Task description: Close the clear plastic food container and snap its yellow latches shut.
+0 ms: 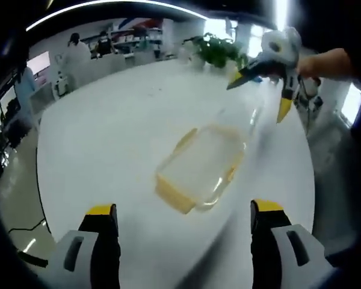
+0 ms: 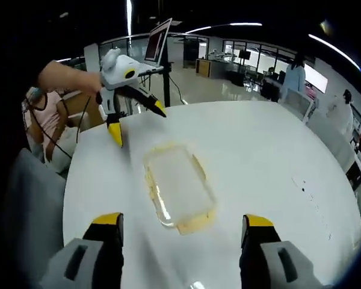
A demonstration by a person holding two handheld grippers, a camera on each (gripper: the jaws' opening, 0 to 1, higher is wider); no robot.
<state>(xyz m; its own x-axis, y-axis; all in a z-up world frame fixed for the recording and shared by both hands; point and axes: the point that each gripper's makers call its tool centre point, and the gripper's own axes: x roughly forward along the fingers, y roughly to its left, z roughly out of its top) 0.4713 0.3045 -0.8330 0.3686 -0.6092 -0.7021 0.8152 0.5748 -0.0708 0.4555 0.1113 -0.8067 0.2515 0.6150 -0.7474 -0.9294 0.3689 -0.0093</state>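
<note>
Both grippers are spread wide and carry nothing. Left gripper (image 1: pixel 183 211), w/ grey body and yellow-tipped black jaws, is seen from its own camera with the jaws well apart; it also shows in the right gripper view (image 2: pixel 137 120), held up above the far side of the round white table (image 2: pixel 277 156). Right gripper (image 2: pixel 182 220) is the same: jaws wide, empty, and in the left gripper view (image 1: pixel 260 91) it hangs above the table past the far end of the box.

Clear rectangular plastic food container (image 1: pixel 198 167) w/ yellow latches lies flat near the middle of the table, between the two grippers, and neither one touches it. In the right gripper view the container (image 2: pixel 179 183) shows yellow latch (image 2: pixel 195 224) at the near short end. The picture is blurred, so I cannot tell for sure if the lid already sits fully down; it looks on top, but the latches look not yet snapped.

To do this step well, I think: bring one gripper down to steady the box from the side or top, so it does not slide on the smooth table. Check the lid is seated flat at all corners first. Then push each latch w/ one jaw tip, pressing toward the box wall, one end and then the opposite end, not too fast.
</note>
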